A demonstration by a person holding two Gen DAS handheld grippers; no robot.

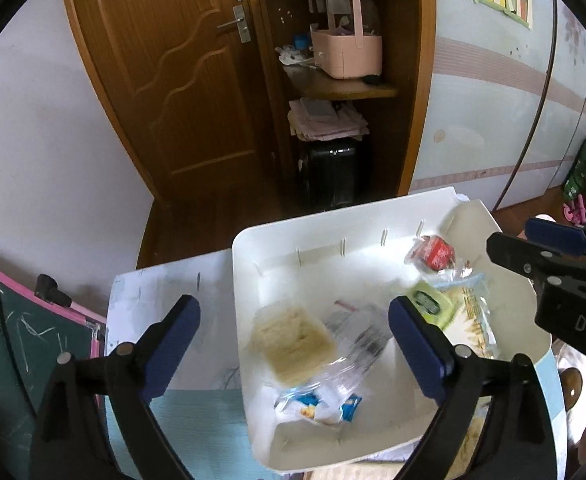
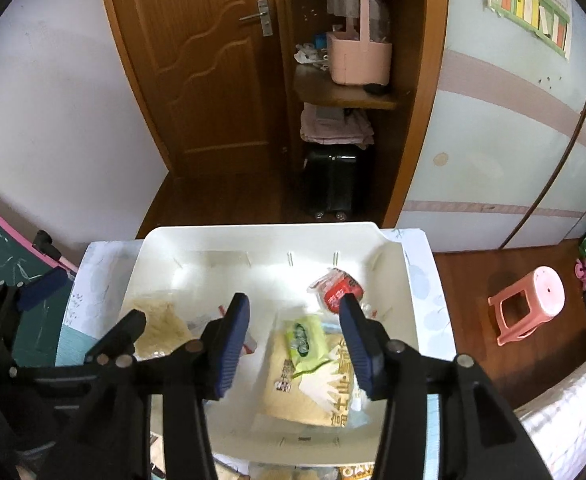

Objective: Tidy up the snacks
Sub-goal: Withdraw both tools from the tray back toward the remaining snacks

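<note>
1. Snacks are held in a white bin: a yellow packet under a green packet, a red pack at 1 o'clock, and a pale noodle block at 9.
2. A clear wrapper is blurred; its print cannot be read.
3. The yellow packet's long axis is seen running 12 to 6.
4. Left gripper and right gripper are spread apart, empty, above the bin.

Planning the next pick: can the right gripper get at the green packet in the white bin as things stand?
Probably yes. The right gripper hangs open over the white bin, and the green packet lies on top of the large yellow bag with nothing covering it.
</note>
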